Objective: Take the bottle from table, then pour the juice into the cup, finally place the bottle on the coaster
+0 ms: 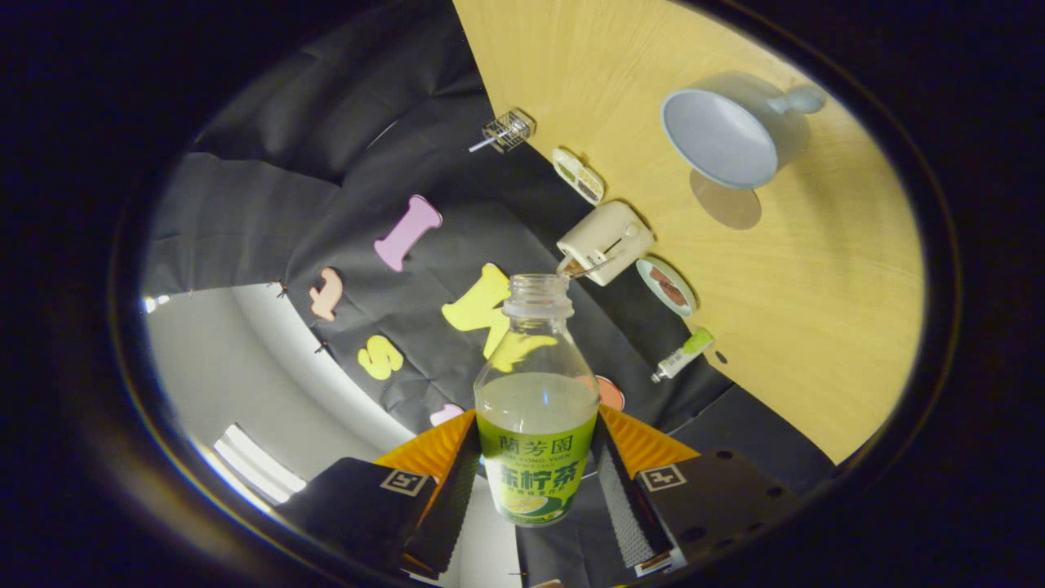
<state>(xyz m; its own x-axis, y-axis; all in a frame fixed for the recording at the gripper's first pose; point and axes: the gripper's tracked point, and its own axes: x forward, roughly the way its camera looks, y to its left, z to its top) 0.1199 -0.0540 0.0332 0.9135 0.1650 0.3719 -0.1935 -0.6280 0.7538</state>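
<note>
The gripper [535,465] is closed on the bottle [536,408], one finger pressed to each side of the labelled lower body, the gap between them no wider than the bottle itself. The bottle is uncapped and lies between the fingers with its open neck pointing forward. Pale juice fills it to about the shoulder.

The whole view is rolled hard over: the worktop [800,327] runs as a steep slope beyond the bottle. The cup [722,135] stands on it well apart from the bottle's mouth, its interior showing no liquid that can be made out. No stream leaves the neck.

Judgement: the pick-up is complete and the pouring step is in hand, at the tilt or approach stage. The next move calls for bringing the neck over the cup's rim before tipping further, with the grip held firm. A coaster cannot be identified with certainty among the small items along the worktop edge.
</note>
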